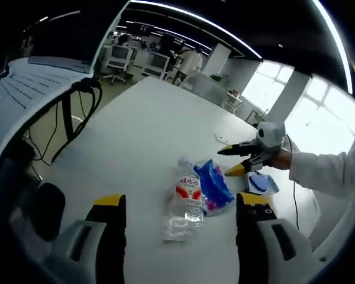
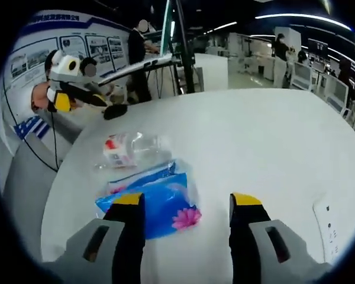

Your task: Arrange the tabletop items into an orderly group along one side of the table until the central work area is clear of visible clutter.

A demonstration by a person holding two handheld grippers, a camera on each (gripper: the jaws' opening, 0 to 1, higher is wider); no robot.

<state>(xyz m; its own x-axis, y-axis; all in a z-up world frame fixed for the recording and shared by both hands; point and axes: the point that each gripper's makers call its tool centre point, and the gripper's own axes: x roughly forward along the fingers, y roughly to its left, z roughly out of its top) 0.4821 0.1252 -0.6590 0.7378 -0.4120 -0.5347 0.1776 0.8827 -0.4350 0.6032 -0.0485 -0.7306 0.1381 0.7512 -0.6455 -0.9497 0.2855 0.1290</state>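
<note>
Two grippers: both hover over a wide white table (image 1: 148, 127), each seen from its own camera.
Left gripper (image 1: 180, 204): grey body, yellow-tipped black jaws spread apart with nothing between them; it also appears at the upper left of the right gripper view (image 2: 83, 94), held at the table's edge.
Right gripper (image 2: 188, 204): same build, jaws parted and holding nothing, above the table's surface; in the left gripper view it comes in from the right (image 1: 236, 160), carried by a hand in a white sleeve (image 1: 325, 171), jaws apart there too.
Crushed clear plastic water bottle with a red and white label (image 1: 184, 198): lies on its side on the table, just beyond the left gripper's jaws.
Blue plastic tissue pack with a pink flower print (image 2: 154, 201): lies flat, touching the bottle; the right gripper's left jaw overlaps its near edge in that view.
Small blue and white packet (image 1: 261, 183): rests on the table just below the right gripper.
Flat white card (image 2: 340, 228): sits well apart from the bottle and pack, near the table's edge.
</note>
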